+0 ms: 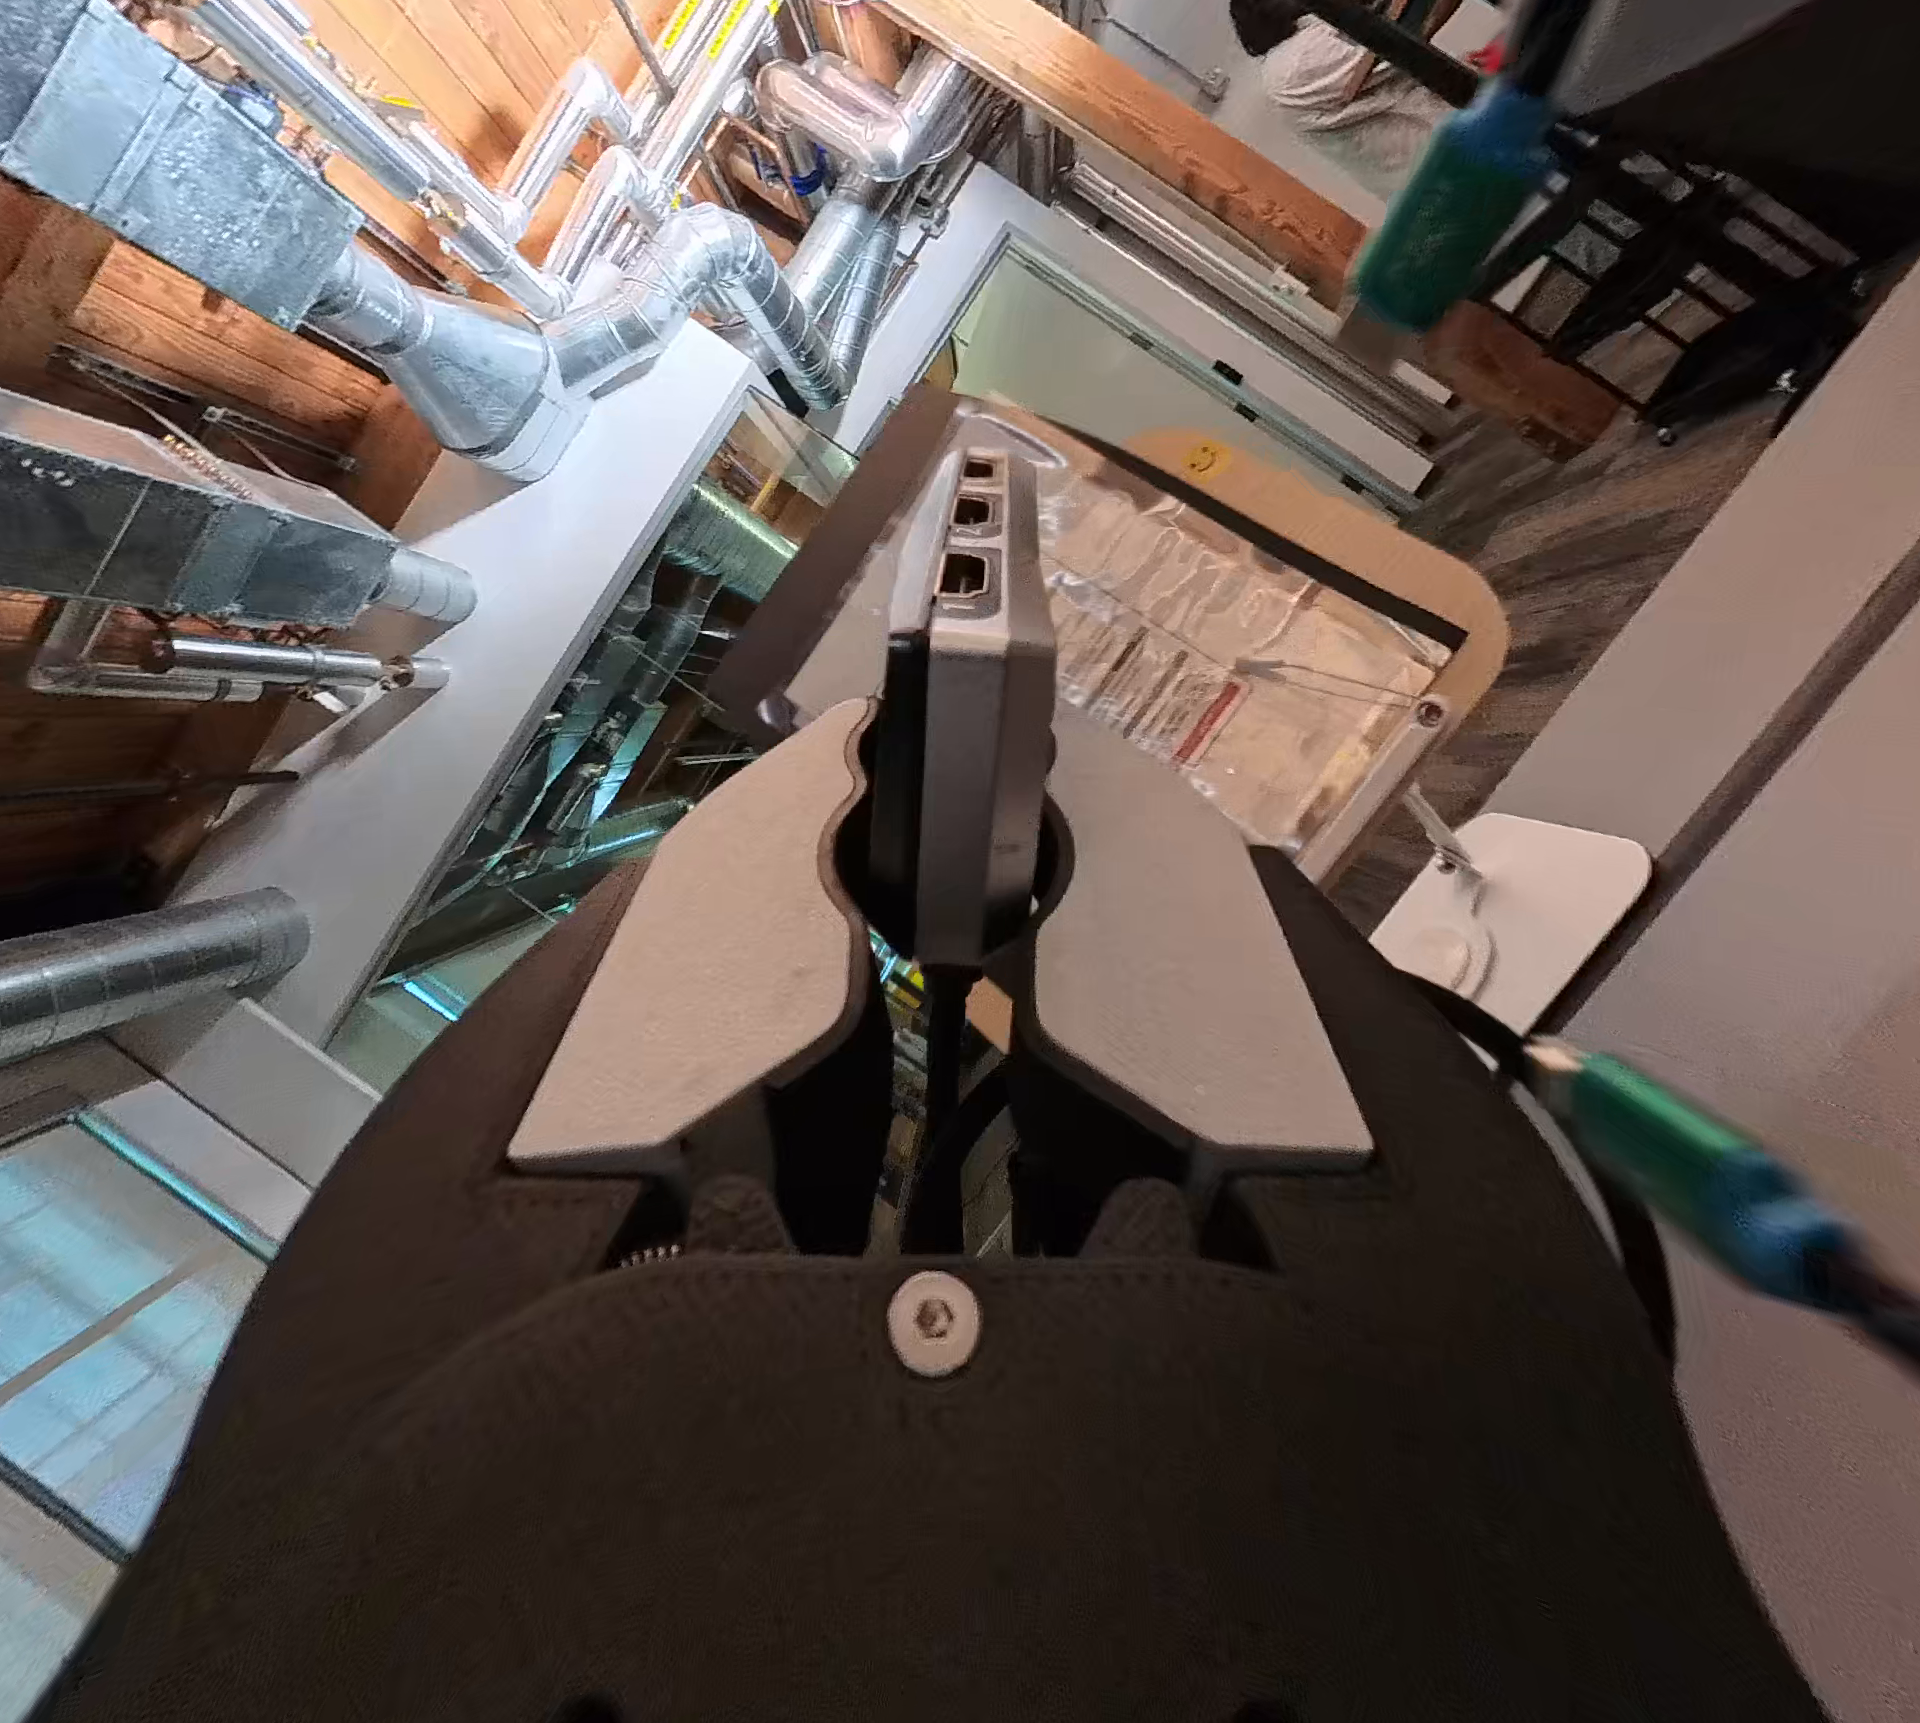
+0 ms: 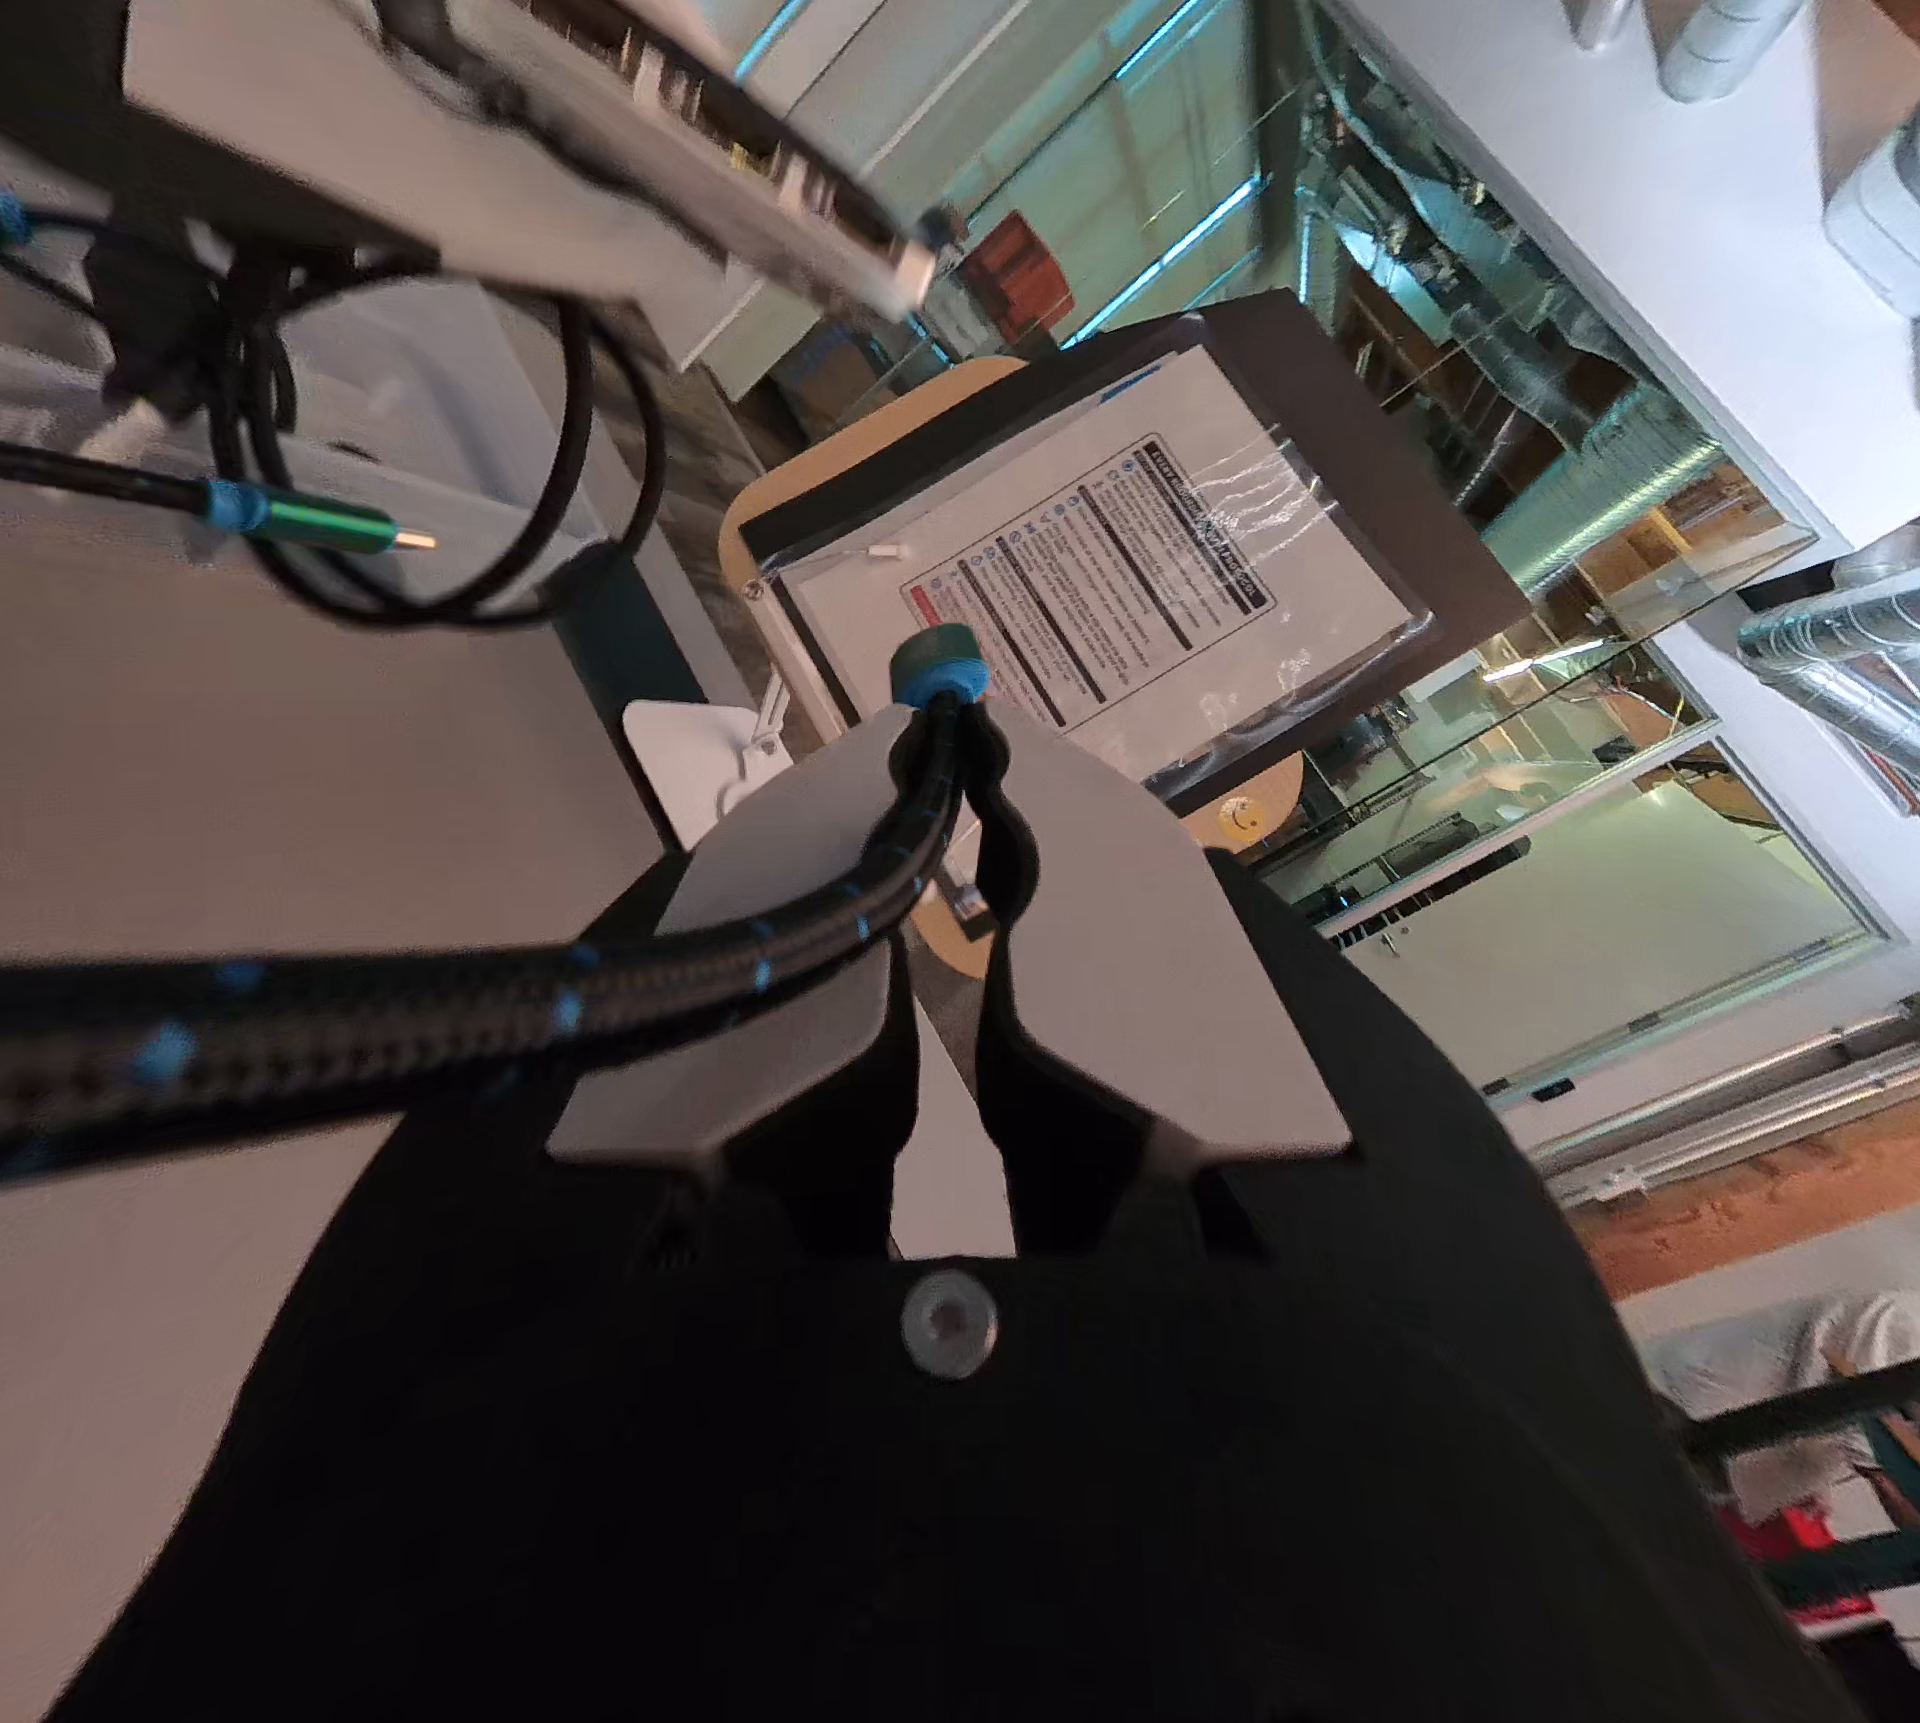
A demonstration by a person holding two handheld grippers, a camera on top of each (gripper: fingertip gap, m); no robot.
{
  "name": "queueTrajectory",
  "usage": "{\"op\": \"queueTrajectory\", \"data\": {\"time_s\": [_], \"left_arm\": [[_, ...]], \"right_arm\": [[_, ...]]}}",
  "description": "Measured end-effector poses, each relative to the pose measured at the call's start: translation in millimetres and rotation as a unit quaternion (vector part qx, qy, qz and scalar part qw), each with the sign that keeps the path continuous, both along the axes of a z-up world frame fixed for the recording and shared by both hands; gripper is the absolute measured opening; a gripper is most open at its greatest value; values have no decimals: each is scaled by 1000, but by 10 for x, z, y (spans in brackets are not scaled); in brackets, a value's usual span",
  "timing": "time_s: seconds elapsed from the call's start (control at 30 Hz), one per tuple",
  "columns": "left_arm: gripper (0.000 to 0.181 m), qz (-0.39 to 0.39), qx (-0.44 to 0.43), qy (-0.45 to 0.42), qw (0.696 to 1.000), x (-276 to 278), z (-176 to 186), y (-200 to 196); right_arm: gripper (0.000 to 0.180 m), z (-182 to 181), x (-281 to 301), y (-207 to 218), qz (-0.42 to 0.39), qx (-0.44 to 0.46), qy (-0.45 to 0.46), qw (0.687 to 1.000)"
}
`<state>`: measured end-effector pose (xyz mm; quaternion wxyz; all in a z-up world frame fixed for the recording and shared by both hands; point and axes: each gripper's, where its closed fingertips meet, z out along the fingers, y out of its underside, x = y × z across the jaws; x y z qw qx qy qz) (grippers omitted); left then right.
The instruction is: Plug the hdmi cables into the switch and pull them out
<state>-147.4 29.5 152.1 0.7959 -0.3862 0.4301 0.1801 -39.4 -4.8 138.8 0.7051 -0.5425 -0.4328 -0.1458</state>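
Note:
My left gripper (image 1: 961, 728) is shut on the grey HDMI switch (image 1: 966, 634) and holds it edge-on in the air, its row of empty ports facing away. The switch also shows blurred in the right wrist view (image 2: 665, 104). My right gripper (image 2: 951, 728) is shut on a braided black HDMI cable (image 2: 520, 987) just behind its green and blue plug (image 2: 940, 657). That plug shows blurred at the upper right of the left wrist view (image 1: 1444, 219). A second green plug (image 1: 1683, 1164) hangs free at the lower right; it also shows in the right wrist view (image 2: 322, 523).
A white table (image 2: 260, 738) carries looped black cables (image 2: 613, 468). A sign stand with a laminated sheet (image 2: 1101, 572) stands on the floor ahead. Metal ducts and pipes (image 1: 499, 364) run under a wooden ceiling. Glass partitions (image 2: 1143, 115) are behind.

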Motion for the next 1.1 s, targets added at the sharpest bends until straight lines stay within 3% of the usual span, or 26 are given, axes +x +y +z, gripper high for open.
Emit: {"op": "queueTrajectory", "data": {"time_s": [0.23, 0.7, 1.1], "left_arm": [[23, 32, 19, 24, 999, 174, -242, 102], [22, 40, 104, 7, 994, 145, -132, -39], [22, 33, 85, 14, 996, 155, -189, 7]], "right_arm": [[7, 112, -216, -82, 93, -43, 142, 985], [7, 139, -356, -91, 184, -152, 302, 923], [7, 126, -345, -79, 197, -161, 303, 918]]}}
